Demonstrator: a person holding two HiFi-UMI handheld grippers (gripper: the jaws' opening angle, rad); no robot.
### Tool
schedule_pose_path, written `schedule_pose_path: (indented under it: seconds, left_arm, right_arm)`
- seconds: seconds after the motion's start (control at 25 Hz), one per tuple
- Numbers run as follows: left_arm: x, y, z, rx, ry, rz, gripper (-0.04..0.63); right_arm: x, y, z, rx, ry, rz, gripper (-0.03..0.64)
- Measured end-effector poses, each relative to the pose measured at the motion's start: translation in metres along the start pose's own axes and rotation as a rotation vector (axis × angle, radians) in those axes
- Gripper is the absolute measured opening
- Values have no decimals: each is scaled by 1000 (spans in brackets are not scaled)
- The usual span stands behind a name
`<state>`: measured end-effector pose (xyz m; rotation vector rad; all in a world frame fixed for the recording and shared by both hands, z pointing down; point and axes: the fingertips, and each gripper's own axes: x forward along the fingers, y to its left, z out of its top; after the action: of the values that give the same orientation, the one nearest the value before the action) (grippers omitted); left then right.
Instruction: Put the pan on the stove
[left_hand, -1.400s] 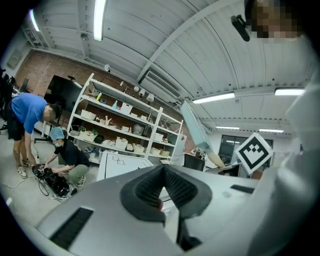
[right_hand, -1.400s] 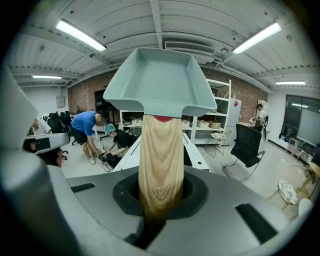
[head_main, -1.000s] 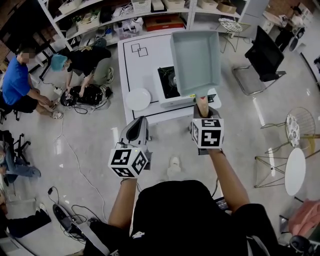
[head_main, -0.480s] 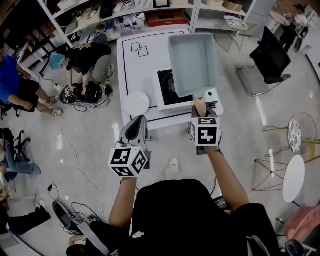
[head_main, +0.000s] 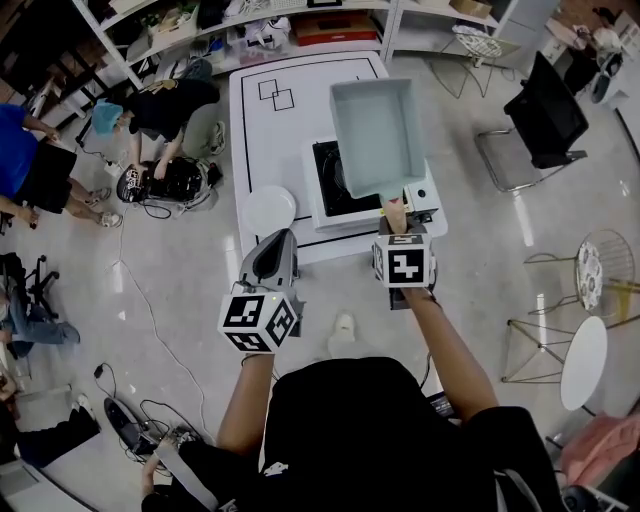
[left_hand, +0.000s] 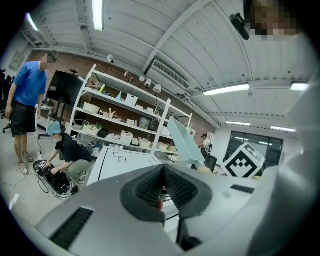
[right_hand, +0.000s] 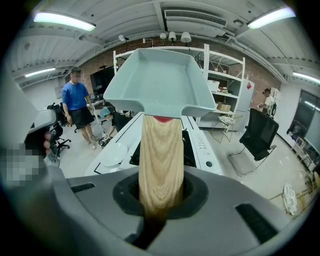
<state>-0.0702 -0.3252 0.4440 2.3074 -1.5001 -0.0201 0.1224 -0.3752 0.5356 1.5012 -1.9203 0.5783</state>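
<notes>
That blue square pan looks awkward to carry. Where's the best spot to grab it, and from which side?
By the wooden handle, coming in from its free end, along its length. The pan is a wide tray; the handle is a narrow straight bar that fits between the jaws, as the right gripper holds it.

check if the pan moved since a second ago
Yes. The pan, held in the right gripper, has come down toward the stove and shifted slightly left over it.
</notes>
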Motion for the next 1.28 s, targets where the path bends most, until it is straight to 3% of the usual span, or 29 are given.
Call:
schedule_pose_path:
  seconds: [0.72, 1.28]
  left_arm:
    - [19, 18, -16, -21, 43, 60, 8]
    - [17, 25, -22, -34, 52, 83, 8]
  right_arm:
    - [63, -3, -32, -39, 170, 2, 16]
    - [82, -5, -74, 26, 317, -16, 17]
